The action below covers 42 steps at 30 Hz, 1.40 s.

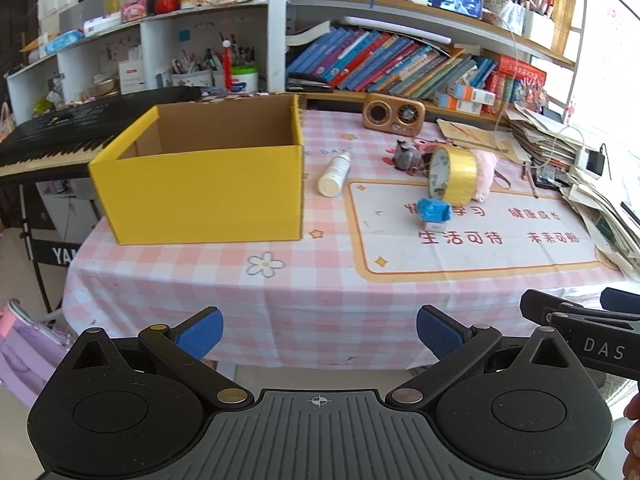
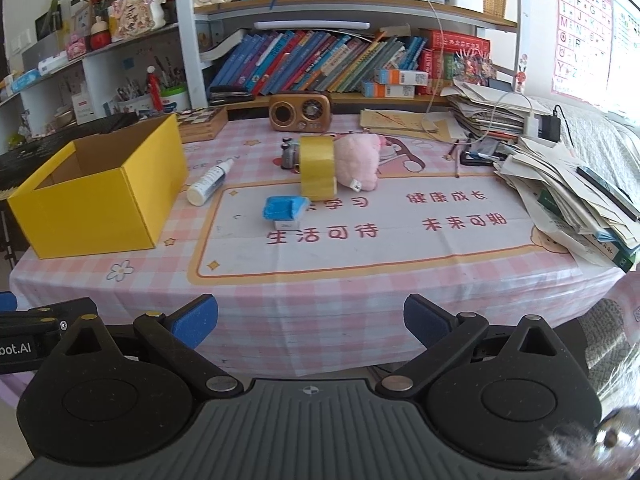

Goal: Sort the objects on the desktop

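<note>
**Nothing sorted yet, both claws idle at the near edge**

Left claw (image 1: pixel 319 330) spread wide, blue pads apart, nothing between them. Right claw (image 2: pixel 311 322) same: wide, empty. Both hang off the front edge of the surface (image 1: pixel 312 304), side by side, well short of any object. In the left view the right claw's tip pokes in at the right border.

Outward from there: bare stretch of pink checked cloth, then the printed mat. On the mat, nearest item is the small blue block (image 2: pixel 285 209) sitting on a white base. Just behind it, the yellow tape roll (image 2: pixel 317 167) stands on edge, touching the pink plush toy (image 2: pixel 359 160) at its right. A small grey gadget (image 2: pixel 289 153) sits behind the roll, details too small to tell. White spray bottle (image 2: pixel 210 183) lies on its side between the mat and the yellow box (image 2: pixel 100 208).

The box sits at the surface's left side, open top. The part of its inside that shows looks empty; floor only partly visible.

Progress, as I judge it: at the start. Five loose items out, none in the box, none gripped. All of the picking and dropping remains. Radio (image 2: pixel 300 111), paper stacks and books at the back look like clutter, unclear if they count.
</note>
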Each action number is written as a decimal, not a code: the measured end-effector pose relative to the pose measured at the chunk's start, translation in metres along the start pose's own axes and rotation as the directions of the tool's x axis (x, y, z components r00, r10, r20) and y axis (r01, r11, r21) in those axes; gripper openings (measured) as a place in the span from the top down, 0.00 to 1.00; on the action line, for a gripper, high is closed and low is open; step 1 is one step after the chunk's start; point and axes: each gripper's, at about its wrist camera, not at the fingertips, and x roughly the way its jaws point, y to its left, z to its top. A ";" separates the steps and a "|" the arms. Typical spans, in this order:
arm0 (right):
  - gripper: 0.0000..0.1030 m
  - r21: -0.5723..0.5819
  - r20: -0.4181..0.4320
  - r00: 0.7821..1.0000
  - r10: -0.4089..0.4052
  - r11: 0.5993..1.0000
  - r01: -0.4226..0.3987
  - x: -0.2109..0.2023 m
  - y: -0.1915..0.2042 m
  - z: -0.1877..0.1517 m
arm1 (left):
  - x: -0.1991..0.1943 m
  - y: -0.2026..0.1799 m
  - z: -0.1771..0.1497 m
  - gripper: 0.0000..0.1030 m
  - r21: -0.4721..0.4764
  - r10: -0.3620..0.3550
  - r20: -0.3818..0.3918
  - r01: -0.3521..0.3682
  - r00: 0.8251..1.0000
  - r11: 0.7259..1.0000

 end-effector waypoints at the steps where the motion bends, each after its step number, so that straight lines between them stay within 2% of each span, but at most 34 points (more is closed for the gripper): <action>1: 0.02 0.000 -0.001 1.000 -0.001 1.000 0.001 0.001 -0.002 0.000 | 0.001 -0.002 0.001 0.00 0.001 -0.003 0.000 0.003 1.000 1.000; 13: 0.02 0.028 -0.019 1.000 -0.021 0.999 0.021 0.020 -0.031 0.009 | 0.024 -0.031 0.012 0.00 0.021 -0.037 -0.024 0.037 0.999 0.999; 24: 0.02 0.015 -0.041 0.999 -0.024 1.000 0.024 0.048 -0.058 0.032 | 0.055 -0.060 0.030 0.00 0.016 -0.054 -0.047 0.055 0.997 0.998; 25: 0.02 0.014 -0.040 0.999 -0.024 1.000 0.025 0.051 -0.061 0.035 | 0.058 -0.063 0.032 0.00 -0.010 -0.030 -0.044 0.029 0.999 1.000; 28: 0.02 0.007 -0.041 0.999 -0.022 1.000 0.023 0.061 -0.071 0.043 | 0.068 -0.074 0.038 0.00 -0.010 -0.034 -0.046 0.034 0.998 0.999; 37: 0.16 -0.023 -0.058 0.998 0.022 0.999 -0.023 0.095 -0.099 0.065 | 0.098 -0.099 0.054 0.01 -0.035 -0.029 -0.052 0.027 0.998 0.999; 42: 0.17 -0.031 -0.066 0.997 0.041 0.999 -0.043 0.111 -0.115 0.076 | 0.114 -0.113 0.065 0.04 -0.031 -0.012 -0.043 0.011 0.999 0.999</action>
